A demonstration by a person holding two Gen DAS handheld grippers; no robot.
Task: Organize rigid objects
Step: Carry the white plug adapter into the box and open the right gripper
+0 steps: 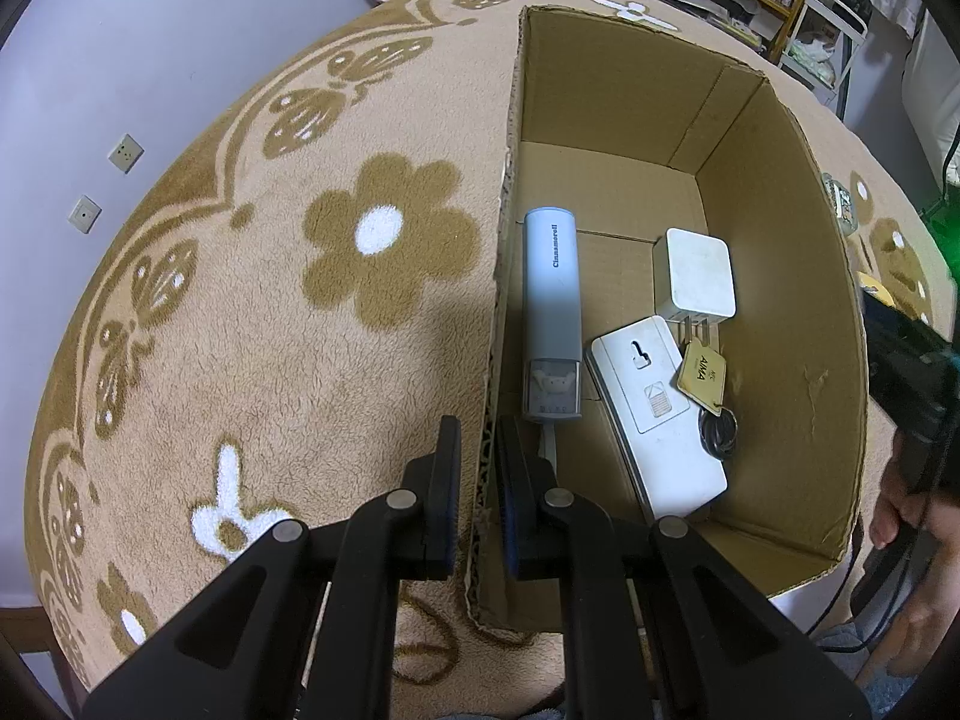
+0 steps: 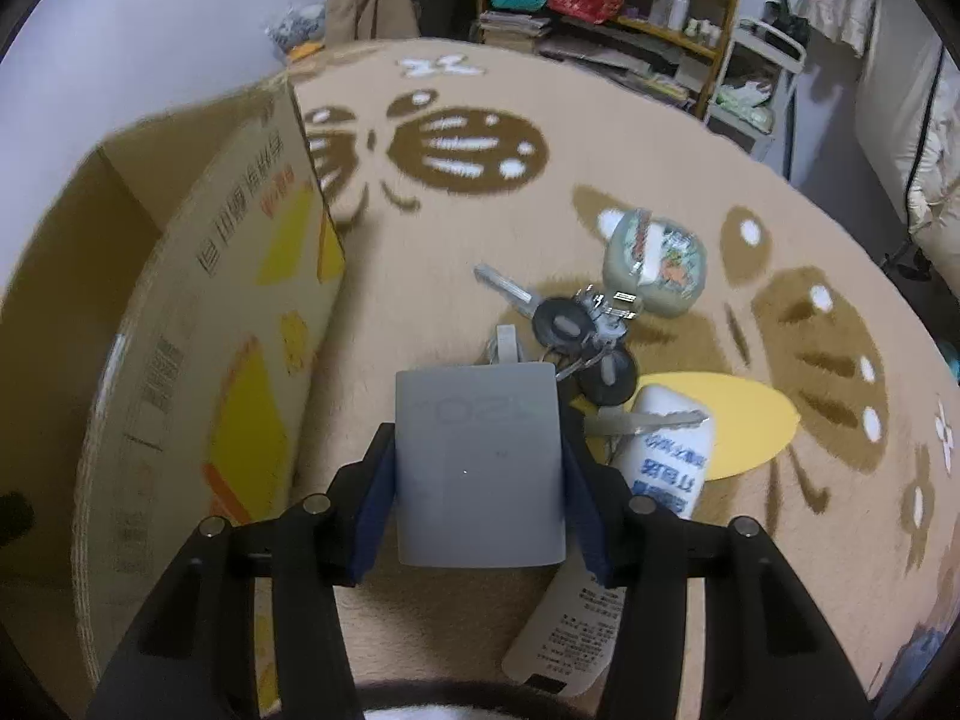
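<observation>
— What's that box made of?

— Plain brown corrugated cardboard box (image 1: 780,276), open on top, standing on a fuzzy tan fleece blanket with brown flowers and butterflies (image 1: 270,312). The left gripper (image 1: 480,450) is pinched shut on its near wall, one black finger outside, one inside.

— And inside it?

— A tall pale-blue smooth plastic case (image 1: 551,312) lies just past those tongs at twelve o'clock. At two o'clock sits a flat white rounded rectangular plastic device (image 1: 654,420), a tan tag (image 1: 702,375) resting on it, and beyond that a white square charger block (image 1: 699,279), its prongs toward the flat device.

— The other hand?

— The right gripper (image 2: 480,468) clamps a matte grey square-edged adapter (image 2: 480,462), blue pads pressing both its sides. It is held above the blanket, the box at nine o'clock. A bunch of metal keys with black round heads (image 2: 576,336) lies at one o'clock, with a small rounded greenish printed case (image 2: 657,267) beyond them. A white labelled tube (image 2: 672,450) lies on a yellow oval card (image 2: 750,420) at three o'clock.
</observation>
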